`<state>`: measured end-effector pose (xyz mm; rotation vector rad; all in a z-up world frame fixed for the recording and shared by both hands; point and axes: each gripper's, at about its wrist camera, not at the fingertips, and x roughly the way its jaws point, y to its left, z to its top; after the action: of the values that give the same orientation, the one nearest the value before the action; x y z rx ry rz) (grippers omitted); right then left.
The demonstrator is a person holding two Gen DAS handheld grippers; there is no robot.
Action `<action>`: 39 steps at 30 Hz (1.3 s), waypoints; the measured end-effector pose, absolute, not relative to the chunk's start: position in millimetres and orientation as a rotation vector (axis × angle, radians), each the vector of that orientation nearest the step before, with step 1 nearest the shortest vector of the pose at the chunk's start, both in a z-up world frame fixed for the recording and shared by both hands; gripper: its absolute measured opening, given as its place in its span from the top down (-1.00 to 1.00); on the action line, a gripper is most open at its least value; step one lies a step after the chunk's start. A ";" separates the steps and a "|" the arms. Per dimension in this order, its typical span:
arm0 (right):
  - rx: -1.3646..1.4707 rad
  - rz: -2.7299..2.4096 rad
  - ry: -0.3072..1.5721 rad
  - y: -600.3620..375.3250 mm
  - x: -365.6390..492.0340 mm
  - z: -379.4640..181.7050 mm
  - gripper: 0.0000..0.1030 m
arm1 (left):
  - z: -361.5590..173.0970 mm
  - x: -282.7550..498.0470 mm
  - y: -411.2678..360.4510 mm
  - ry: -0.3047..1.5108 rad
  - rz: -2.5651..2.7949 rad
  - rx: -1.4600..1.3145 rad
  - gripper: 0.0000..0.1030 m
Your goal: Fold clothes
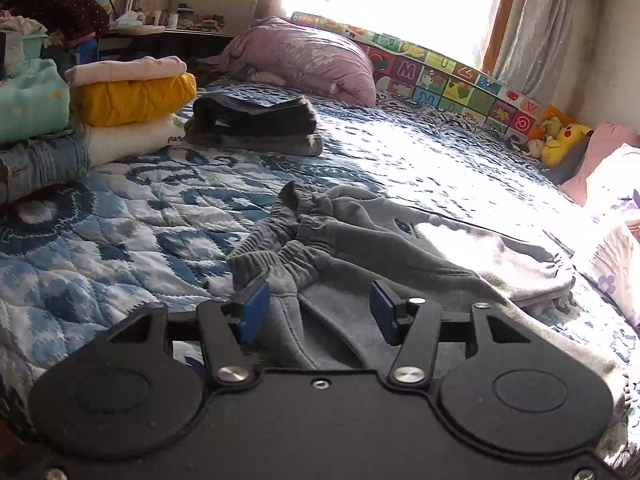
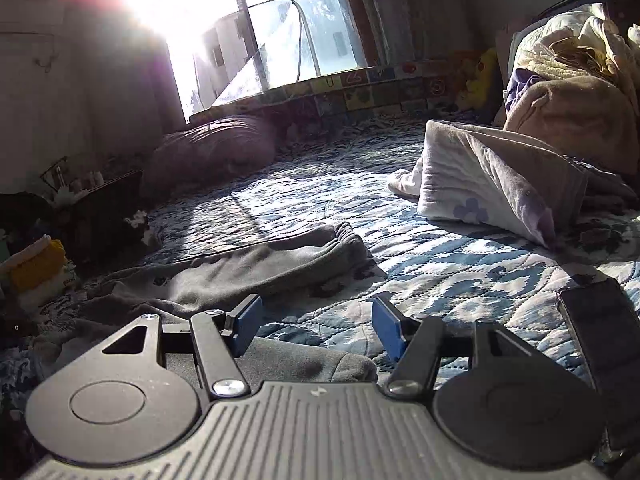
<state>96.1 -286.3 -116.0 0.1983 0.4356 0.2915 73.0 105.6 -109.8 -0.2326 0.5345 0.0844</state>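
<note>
Left wrist view: the left gripper [image 1: 318, 310] has its two blue pads [image 1: 253, 312] spread wide apart, and it grips nothing; it hangs low over the grey sweatpants [image 1: 360, 248], whose fabric lies between and under the pads, though whether the pads touch it cannot be told. The sweatpants lie crumpled on the blue and white quilt [image 1: 120, 216], with two ribbed cuffs bunched toward the left and the rest stretching off to the right into sunlight. Farther back on the quilt sits one dark folded garment [image 1: 256, 118] on top of a grey one. At the left is a stack of folded clothes [image 1: 128, 108]: pink on top, then yellow, then white, with folded jeans [image 1: 40, 164] and a mint green piece beside them. One purple pillow [image 1: 304, 56] lies near the window, and a yellow plush toy [image 1: 564, 138] sits at the far right edge by the colourful mat.

Right wrist view: the right gripper [image 2: 318, 326] is likewise wide open and empty, hovering just above the near edge of the sweatpants [image 2: 256, 268], with one pad over the grey cloth and the other over bare quilt [image 2: 460, 280]. One white flowered blanket [image 2: 484, 184] lies folded to the right, well apart, and a dark phone [image 2: 600, 336] rests near the right edge
</note>
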 end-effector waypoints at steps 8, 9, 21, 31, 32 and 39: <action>-0.143 0.441 0.693 -223.1 91.7 -148.8 -0.11 | -150.9 88.2 40.0 0.733 -0.079 0.176 -0.17; -0.147 0.442 0.692 -223.3 89.9 -146.0 -0.12 | -148.9 88.9 44.5 0.739 -0.084 0.143 -0.18; 0.092 0.441 0.681 -252.1 99.5 -127.6 -0.13 | -103.5 73.1 55.9 0.689 -0.095 -0.106 -0.19; 0.376 0.390 0.575 -285.5 176.2 -86.1 -0.25 | -35.5 136.6 88.6 0.556 0.036 -0.303 -0.15; 0.403 0.373 0.582 -288.8 189.3 -90.0 -0.25 | -39.3 148.2 89.9 0.562 0.037 -0.311 -0.15; 0.580 0.253 0.628 -325.7 281.4 -117.4 -0.26 | -65.1 209.5 128.8 0.569 0.138 -0.396 -0.14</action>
<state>281.4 -325.7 -117.4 0.5796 0.6276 0.2530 209.5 128.8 -65.1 -0.3959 0.5690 0.1385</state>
